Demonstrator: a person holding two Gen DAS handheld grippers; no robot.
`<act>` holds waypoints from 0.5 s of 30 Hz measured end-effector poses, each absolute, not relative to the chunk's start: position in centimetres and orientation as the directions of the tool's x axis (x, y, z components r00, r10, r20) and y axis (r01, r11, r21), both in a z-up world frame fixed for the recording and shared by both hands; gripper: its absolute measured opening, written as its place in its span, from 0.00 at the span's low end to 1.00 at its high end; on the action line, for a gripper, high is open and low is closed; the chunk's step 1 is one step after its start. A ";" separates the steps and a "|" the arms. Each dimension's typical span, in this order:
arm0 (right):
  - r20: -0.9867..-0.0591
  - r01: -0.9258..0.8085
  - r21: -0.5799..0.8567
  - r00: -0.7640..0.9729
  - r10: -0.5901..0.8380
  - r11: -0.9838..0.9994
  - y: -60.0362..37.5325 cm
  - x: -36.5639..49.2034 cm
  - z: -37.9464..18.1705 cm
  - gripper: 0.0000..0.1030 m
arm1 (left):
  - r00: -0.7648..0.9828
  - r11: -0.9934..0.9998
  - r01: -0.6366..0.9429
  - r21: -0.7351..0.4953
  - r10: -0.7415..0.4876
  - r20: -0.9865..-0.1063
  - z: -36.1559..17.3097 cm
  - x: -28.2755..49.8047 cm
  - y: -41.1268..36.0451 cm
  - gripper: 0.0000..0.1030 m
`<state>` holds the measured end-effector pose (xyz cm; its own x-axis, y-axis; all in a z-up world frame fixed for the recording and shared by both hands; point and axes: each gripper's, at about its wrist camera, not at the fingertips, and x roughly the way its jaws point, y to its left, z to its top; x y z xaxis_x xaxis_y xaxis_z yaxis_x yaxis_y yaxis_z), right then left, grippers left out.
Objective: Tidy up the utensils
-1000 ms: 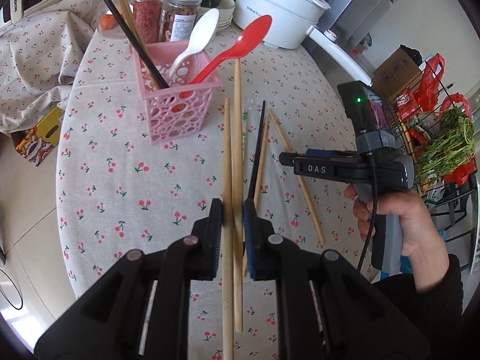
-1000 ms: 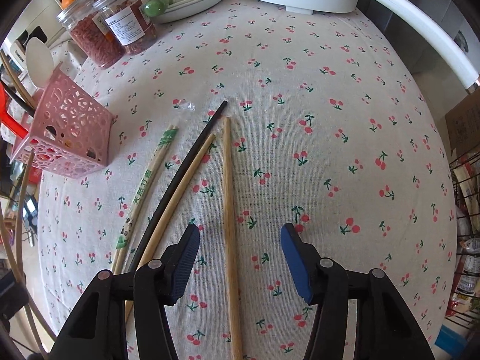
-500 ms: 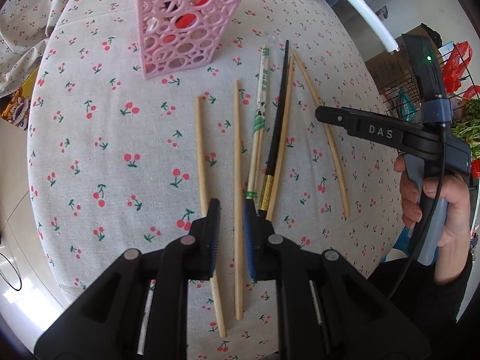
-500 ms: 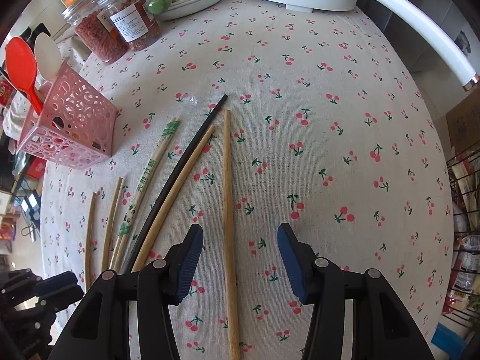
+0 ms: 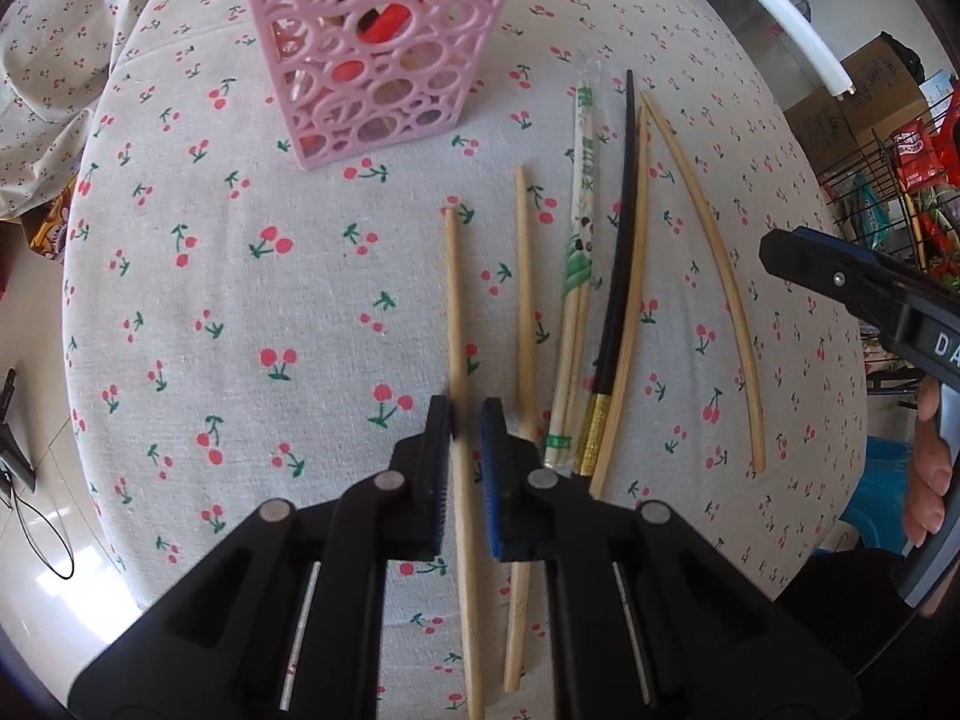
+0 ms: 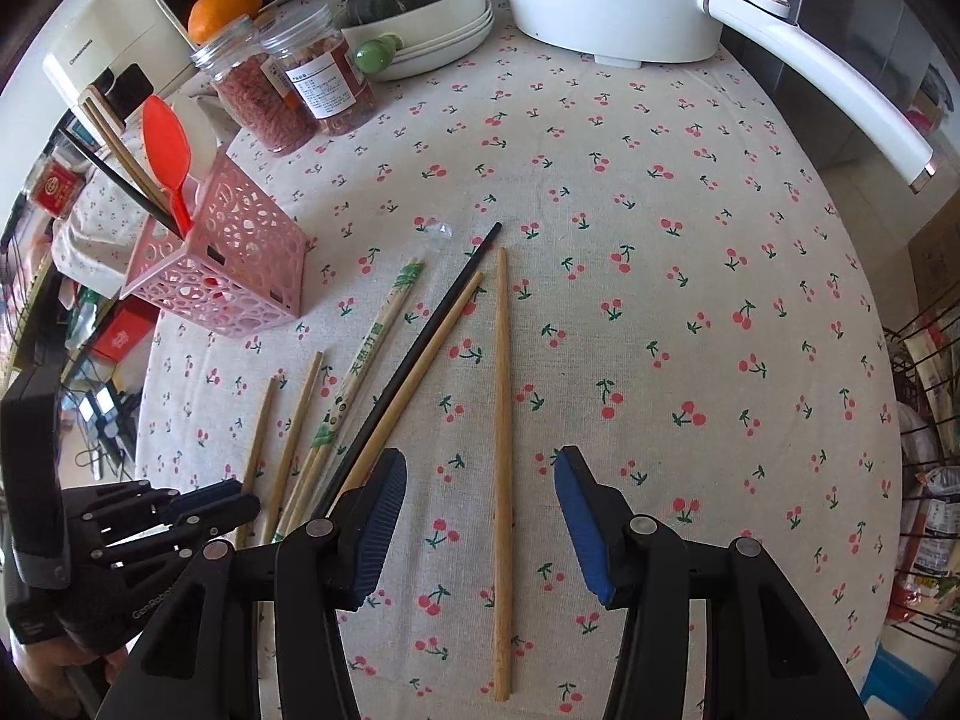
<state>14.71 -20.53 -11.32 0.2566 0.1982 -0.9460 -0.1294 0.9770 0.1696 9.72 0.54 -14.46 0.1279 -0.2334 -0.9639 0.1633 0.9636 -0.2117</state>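
1. Chopsticks lie loose across the cherry-print tabletop (image 6: 660, 180), fanned side by side in front of the pink basket (image 5: 384, 60).
2. The left tool (image 5: 467, 414) points steeply down at the end of the fan nearest the basket's side. Its jaws have just been closing and now stand pressed in on the outermost bamboo chopstick (image 5: 454, 300), which runs between the pads and out past them on both sides.
3. That chopstick lies on the cloth, just beside a second bamboo chopstick (image 5: 524, 276) and apart from it.
4. Next in the row come a paper-wrapped pair (image 5: 581, 210), a black chopstick (image 5: 621, 252) touching a tan chopstick (image 5: 637, 252), and, well apart, a long bamboo chopstick (image 6: 501, 360).
5. The right tool (image 6: 480, 468) hangs over this last one with its jaws spread wide. The stick lies between them, and neither pad touches it.
6. The basket stands upright on the tabletop and holds a red spoon (image 6: 168, 144) and several chopsticks leaning out of its top.
7. A hand grips the right tool's handle at the edge of the left wrist view.
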 end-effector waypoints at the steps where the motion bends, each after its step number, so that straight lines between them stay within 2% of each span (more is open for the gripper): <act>1: -0.944 -0.130 0.177 0.258 0.205 0.976 -20.4 14.5 -11.2 0.51 | 0.143 0.965 0.158 -0.208 -0.230 -0.963 -14.4 9.6 0.5 0.07; 9: -0.930 -0.175 0.255 0.224 0.290 0.951 -16.6 14.3 -11.5 0.47 | 0.296 0.948 0.138 -0.286 -0.316 -0.902 -9.4 8.7 3.4 0.07; 15: -0.904 -0.177 0.376 0.147 0.402 0.910 -12.7 14.8 -12.6 0.29 | 0.403 0.954 0.115 -0.277 -0.300 -0.865 -7.0 8.1 6.3 0.07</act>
